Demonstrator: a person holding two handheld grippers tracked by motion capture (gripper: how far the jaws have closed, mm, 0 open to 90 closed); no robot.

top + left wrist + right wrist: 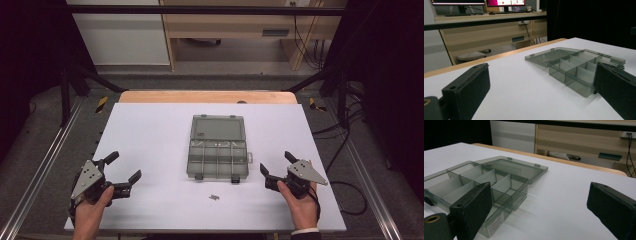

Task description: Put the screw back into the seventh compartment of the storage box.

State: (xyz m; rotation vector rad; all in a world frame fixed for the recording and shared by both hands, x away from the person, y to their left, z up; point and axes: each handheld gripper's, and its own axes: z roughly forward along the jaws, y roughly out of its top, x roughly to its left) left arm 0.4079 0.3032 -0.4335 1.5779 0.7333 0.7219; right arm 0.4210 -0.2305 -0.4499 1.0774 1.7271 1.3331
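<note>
Near the front edge of the white table (150, 135), a person's two hands hold a gripper each, both resting low over the surface. The left gripper (122, 171) sits toward the front left corner, its jaws spread wide with nothing between them; in the left gripper view the bare tabletop lies between its two black pads (469, 92). The right gripper (275, 162) sits toward the front right corner, its jaws likewise spread apart and holding nothing.

Between the two grippers, close to the front edge, lies a small dark part (214, 197), too small to make out.

Farther in, about the middle of the table, stands a smoky transparent organizer box (217, 159) with its lid (217, 127) folded flat open toward the far edge. Its compartments, split by thin dividers, look empty. Both grippers stay apart from the box, one on each side.

Beyond the far edge runs a strip of wooden bench (207, 96), and past that a desk.
</note>
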